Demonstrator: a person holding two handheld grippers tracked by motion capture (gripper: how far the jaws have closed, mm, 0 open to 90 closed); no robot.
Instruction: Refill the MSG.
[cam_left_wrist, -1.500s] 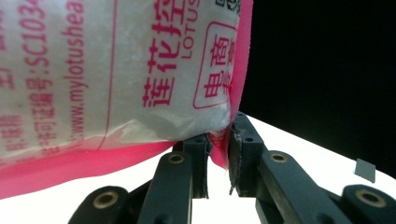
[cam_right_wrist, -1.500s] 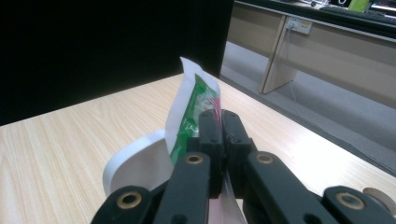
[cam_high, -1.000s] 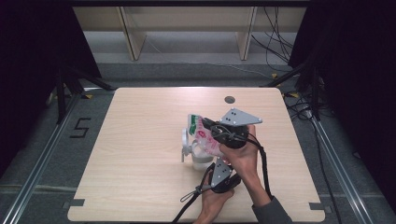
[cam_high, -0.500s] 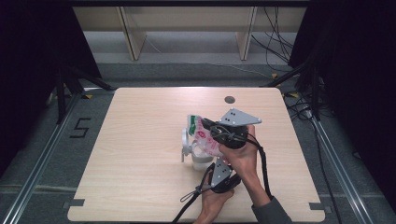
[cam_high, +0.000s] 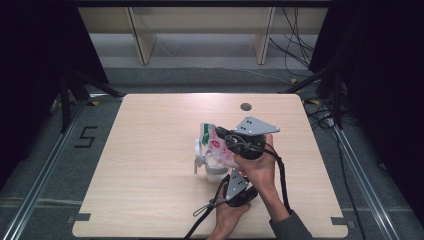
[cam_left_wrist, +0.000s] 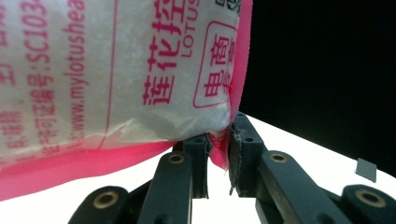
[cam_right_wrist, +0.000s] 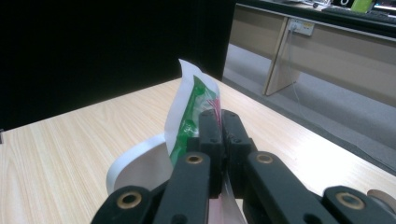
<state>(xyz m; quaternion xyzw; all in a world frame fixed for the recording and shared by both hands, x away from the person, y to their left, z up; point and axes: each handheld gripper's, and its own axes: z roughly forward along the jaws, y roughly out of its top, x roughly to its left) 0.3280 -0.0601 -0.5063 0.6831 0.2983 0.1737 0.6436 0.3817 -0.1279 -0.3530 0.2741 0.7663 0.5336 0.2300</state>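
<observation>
Bag held over cup by both of my grippers, mid-table.

My right gripper (cam_right_wrist: 220, 122) is clamped tight on the bag's (cam_high: 216, 145) upper edge, the white and green rim standing up just past its jaws. My left gripper (cam_left_wrist: 218, 148) is pinched on the bag's pink bottom seam at a corner, the thin film caught between the pads; the filled body of the bag bulges up and to the left of it. The bag hangs tilted between the two grippers, above the white cup (cam_high: 212, 167), whose rim curves just beyond and below my right jaws. Whether bag and cup touch I cannot tell. The table (cam_high: 150, 150) lies bare on every side of the grippers, with wide room to its edges left and ahead.
</observation>
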